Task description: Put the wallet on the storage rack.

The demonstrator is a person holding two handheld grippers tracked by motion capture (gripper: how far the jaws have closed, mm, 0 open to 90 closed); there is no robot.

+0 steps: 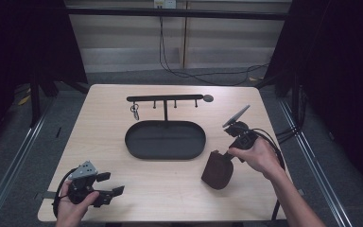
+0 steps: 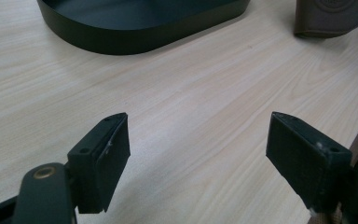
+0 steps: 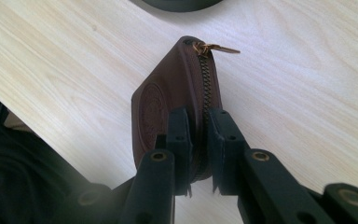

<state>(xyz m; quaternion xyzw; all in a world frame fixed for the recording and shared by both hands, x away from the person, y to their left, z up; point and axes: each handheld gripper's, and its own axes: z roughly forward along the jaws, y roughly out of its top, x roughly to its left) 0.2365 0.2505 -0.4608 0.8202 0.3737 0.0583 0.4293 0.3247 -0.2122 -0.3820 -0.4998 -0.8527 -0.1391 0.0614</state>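
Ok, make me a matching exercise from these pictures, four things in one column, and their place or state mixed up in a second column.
1. brown zip pouch
2. left gripper
3. black oval tray
4. key ring

a. hangs from the rack's left hook
b. jaws wide apart over bare table
c. pinched along its zipper edge by the right gripper
d. sits mid-table under the hook rack

Pairs: 1-c, 2-b, 3-d, 4-a

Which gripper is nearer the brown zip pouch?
Right. The right gripper has its jaws clamped on the brown zip pouch; the left gripper sits open at the table's near-left corner, well apart.
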